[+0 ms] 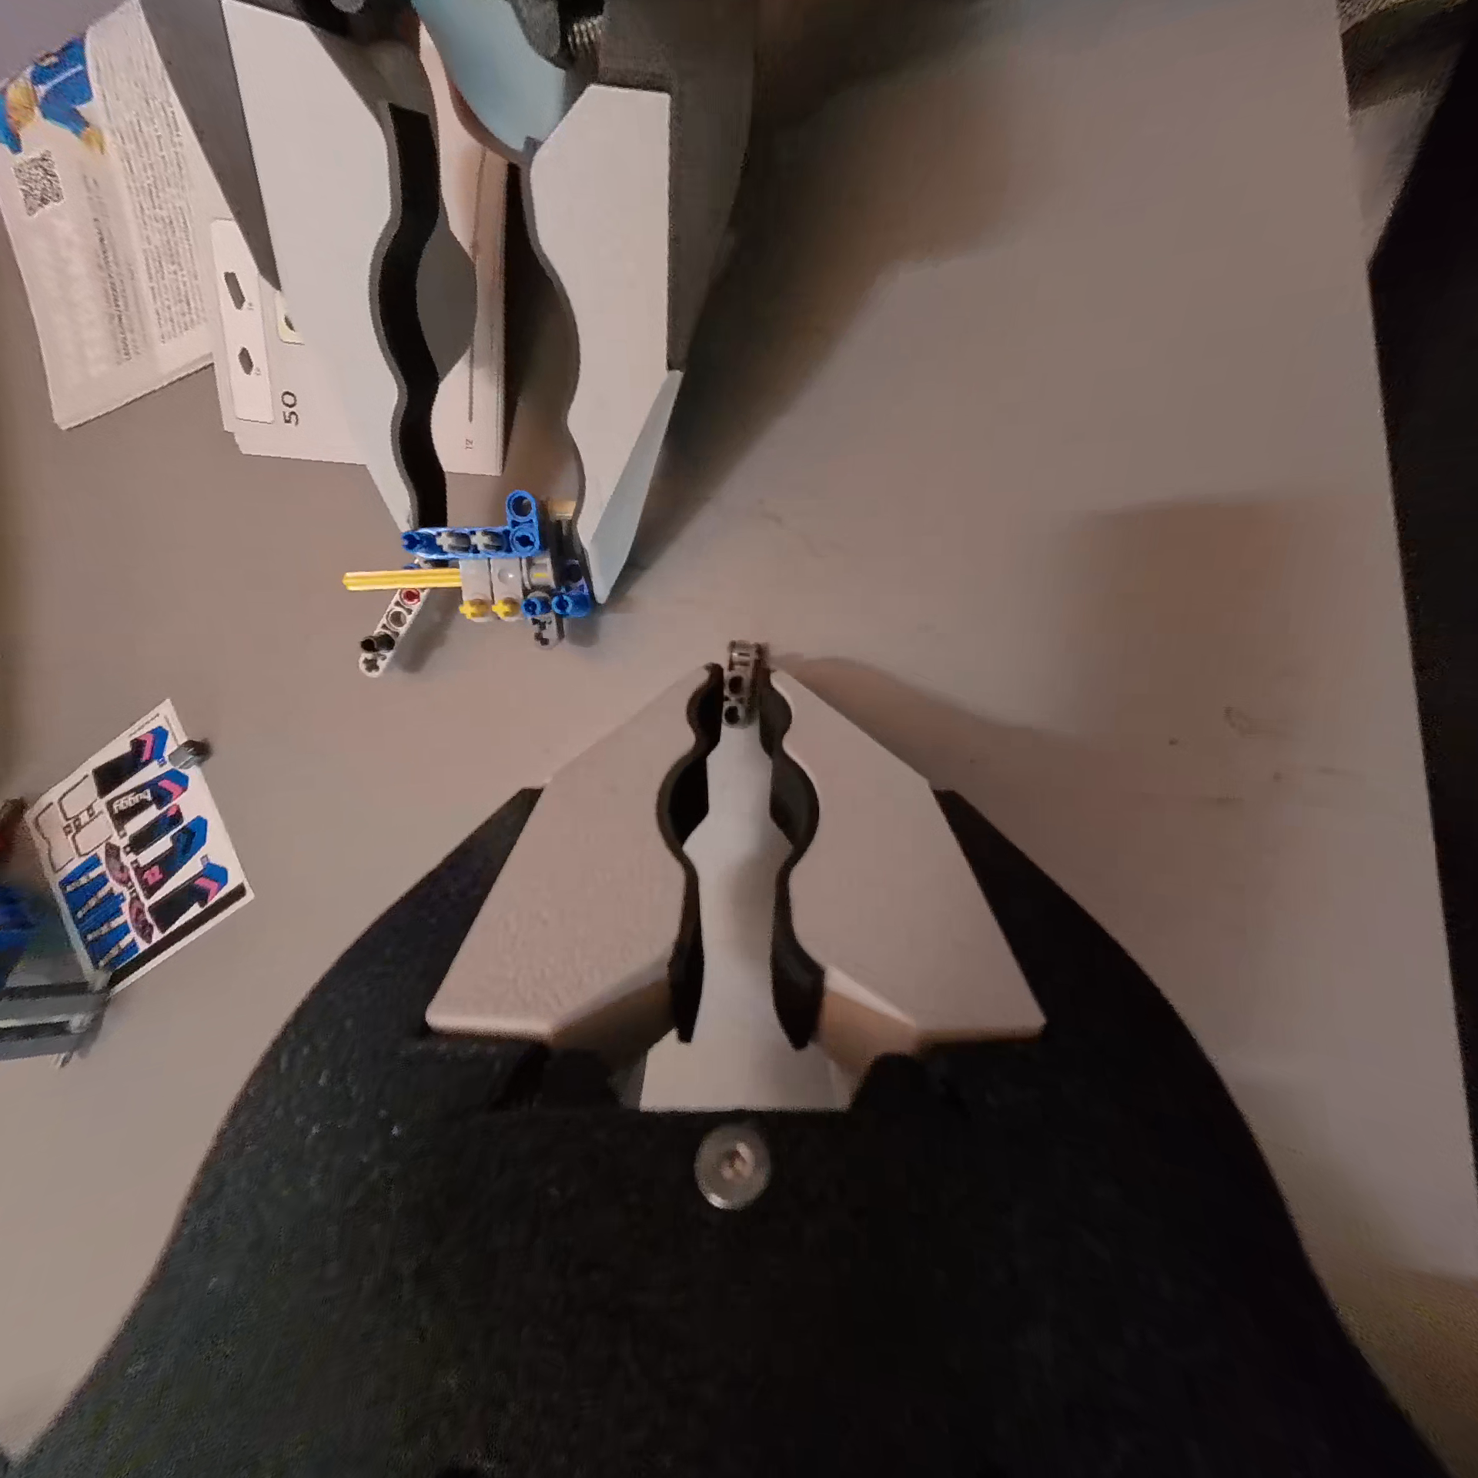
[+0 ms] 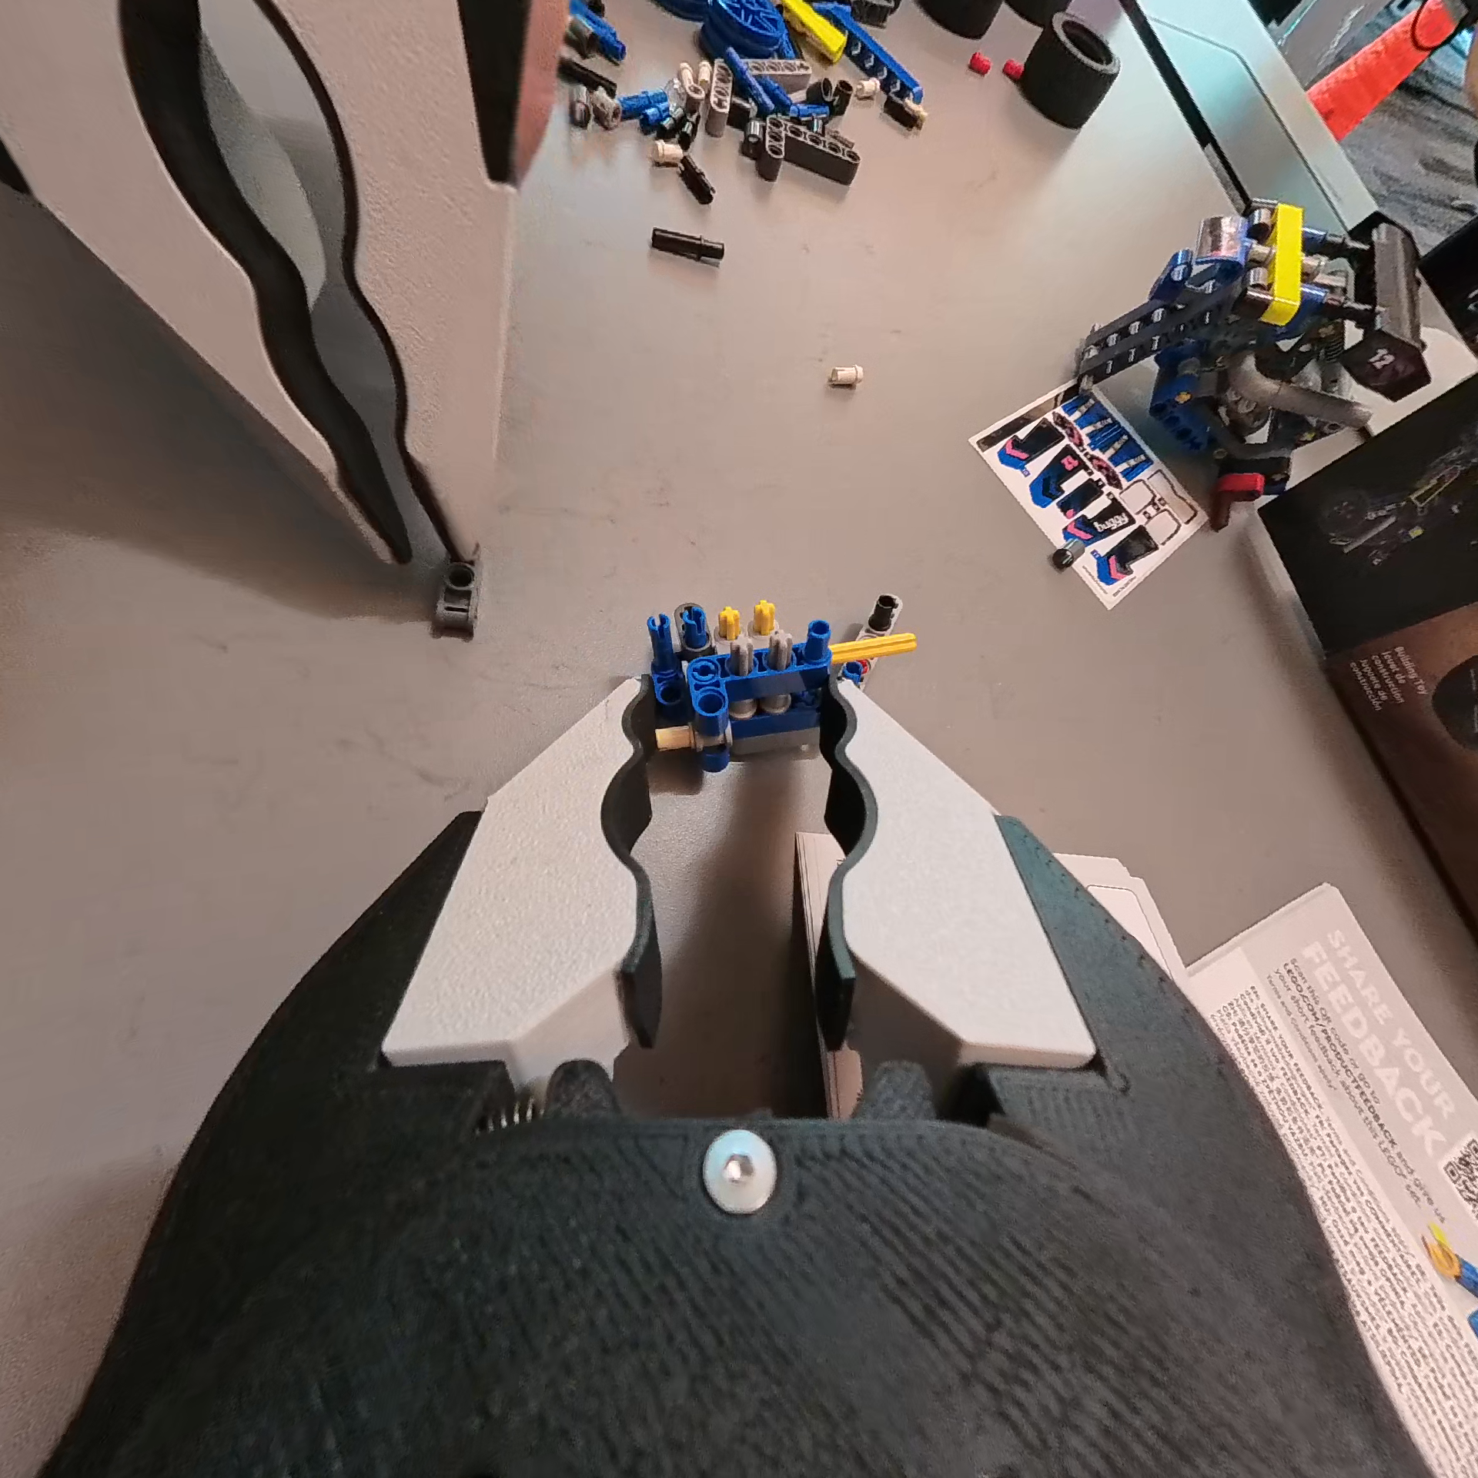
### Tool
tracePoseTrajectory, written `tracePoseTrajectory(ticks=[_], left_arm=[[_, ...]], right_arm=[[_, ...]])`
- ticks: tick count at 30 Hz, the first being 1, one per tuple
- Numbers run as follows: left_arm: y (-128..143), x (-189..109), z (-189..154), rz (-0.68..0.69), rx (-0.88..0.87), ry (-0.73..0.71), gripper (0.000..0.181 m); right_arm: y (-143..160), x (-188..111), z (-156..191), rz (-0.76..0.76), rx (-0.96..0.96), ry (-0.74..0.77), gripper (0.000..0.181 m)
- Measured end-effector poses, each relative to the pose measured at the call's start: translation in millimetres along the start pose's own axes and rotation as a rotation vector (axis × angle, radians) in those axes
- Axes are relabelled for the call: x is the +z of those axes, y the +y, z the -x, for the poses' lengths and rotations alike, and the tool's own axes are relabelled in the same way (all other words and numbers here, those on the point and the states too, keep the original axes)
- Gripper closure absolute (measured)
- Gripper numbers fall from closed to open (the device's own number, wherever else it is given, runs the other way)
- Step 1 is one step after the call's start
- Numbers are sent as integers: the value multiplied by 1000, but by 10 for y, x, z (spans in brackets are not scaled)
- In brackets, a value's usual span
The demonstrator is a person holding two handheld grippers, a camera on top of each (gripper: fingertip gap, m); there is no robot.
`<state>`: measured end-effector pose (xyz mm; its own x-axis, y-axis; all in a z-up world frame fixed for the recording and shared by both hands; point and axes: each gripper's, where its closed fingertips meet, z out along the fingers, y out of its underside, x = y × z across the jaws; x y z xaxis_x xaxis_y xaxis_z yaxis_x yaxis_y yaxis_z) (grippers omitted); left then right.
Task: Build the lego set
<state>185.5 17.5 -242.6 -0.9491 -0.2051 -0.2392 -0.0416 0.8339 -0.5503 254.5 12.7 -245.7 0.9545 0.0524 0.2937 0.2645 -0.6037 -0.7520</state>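
Left tool (image 1: 740, 680) pinching a small grey connector (image 1: 742, 678) at its tips, right tool (image 2: 740, 720) clamping the blue assembly (image 2: 744, 692) on the table (image 2: 680, 448), connector hovering just beside the assembly

The left grey-fingered, black-bodied gripper (image 1: 740, 688) has its fingertips pinched nearly together (tips low at the tabletop) — the matching right gripper (image 2: 740, 720) holds its jaws wider, clamped.
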Motion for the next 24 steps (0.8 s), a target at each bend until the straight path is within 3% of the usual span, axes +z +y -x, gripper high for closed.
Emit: tracePoseTrajectory(ticks=[12,24], left_arm=[[50,89,4,50,48,-27,181],[18,101,17,-35,24,-36,181]], right_arm=[[0,-2,5,-1,-3,-1,141],[-2,-3,10,-2,-3,-6,141]])
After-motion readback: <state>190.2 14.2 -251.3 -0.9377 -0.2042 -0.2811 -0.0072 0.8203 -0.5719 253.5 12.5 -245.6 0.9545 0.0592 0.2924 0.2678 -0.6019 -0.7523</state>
